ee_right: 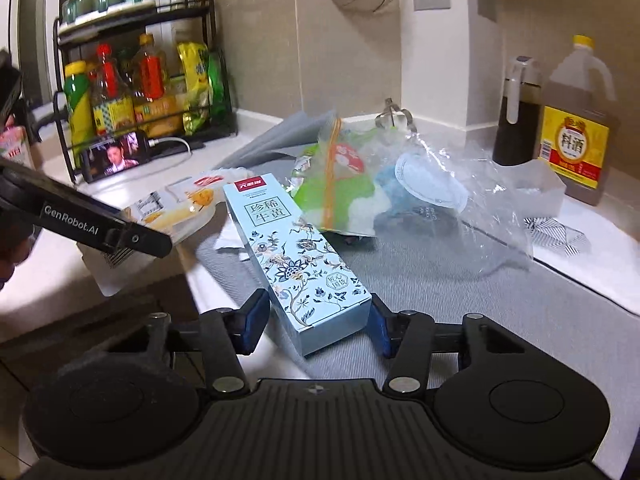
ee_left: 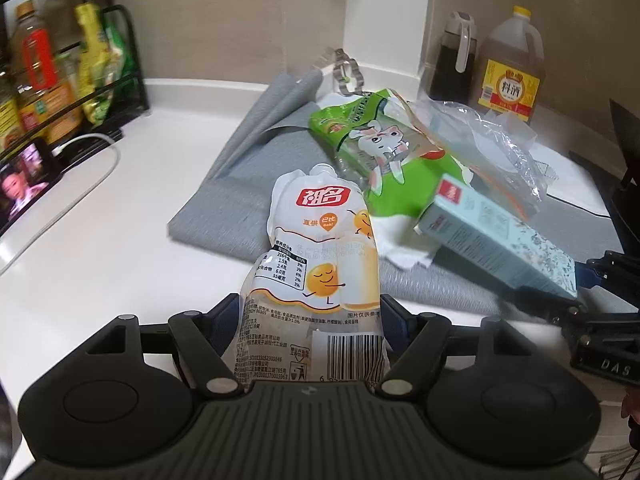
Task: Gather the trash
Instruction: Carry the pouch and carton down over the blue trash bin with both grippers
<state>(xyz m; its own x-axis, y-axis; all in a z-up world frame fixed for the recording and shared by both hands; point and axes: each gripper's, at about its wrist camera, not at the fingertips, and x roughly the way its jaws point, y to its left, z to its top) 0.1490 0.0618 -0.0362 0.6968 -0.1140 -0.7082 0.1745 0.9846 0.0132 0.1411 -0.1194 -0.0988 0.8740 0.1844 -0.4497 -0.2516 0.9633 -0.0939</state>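
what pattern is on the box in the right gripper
Pale blue box with a dark blue and tan floral vine print and a red label on top; clearest in the right wrist view.

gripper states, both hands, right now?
Left gripper: closed on the white drink pouch.
Right gripper: around the floral blue box; the right pad touches it, a gap shows at the left pad, so grip unclear.

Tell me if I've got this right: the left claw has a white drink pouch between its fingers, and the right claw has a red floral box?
Not quite. The box in the right claw is pale blue with a floral print, not red, as the right wrist view shows. The left claw does have the white drink pouch between its fingers.
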